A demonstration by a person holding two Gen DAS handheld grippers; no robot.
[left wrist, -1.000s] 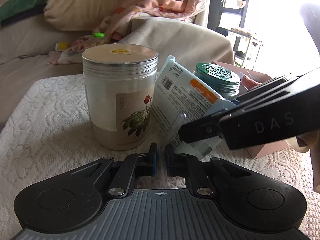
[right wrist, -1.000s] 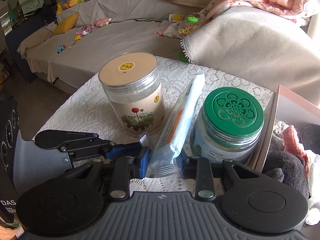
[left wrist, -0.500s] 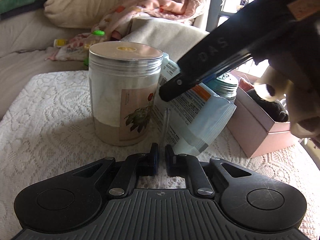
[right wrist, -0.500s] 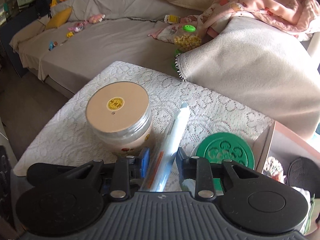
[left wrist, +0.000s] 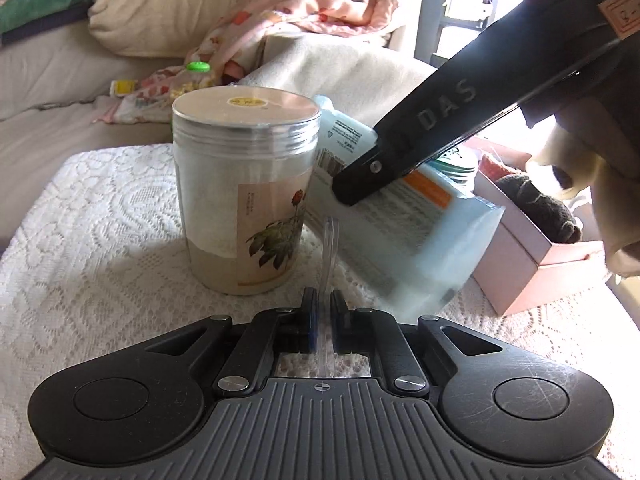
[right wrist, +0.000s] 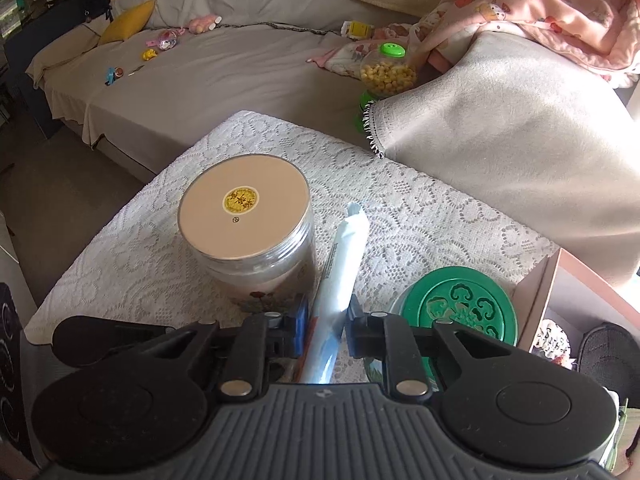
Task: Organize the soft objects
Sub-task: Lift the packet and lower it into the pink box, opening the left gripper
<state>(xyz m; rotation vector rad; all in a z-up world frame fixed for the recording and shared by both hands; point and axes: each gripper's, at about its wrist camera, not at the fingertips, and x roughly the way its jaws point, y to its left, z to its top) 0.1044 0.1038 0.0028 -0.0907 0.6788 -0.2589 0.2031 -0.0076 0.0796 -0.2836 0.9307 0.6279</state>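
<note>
The right gripper [right wrist: 325, 330], clamped on the wipes pack [left wrist: 404, 216], has lifted it off the table [left wrist: 100, 220] (left gripper [left wrist: 322, 320] pinches its clear flap [left wrist: 329, 248]), ready for boxing.

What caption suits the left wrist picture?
Both grippers hold a pale blue soft pack beside a flower-labelled jar.

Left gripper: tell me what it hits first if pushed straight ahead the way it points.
The left gripper, shut on the clear plastic flap, points at the blue wipes pack that the right gripper holds. Pushed on, it would likely meet that pack first, with the flower jar just left; depth is uncertain.
</note>
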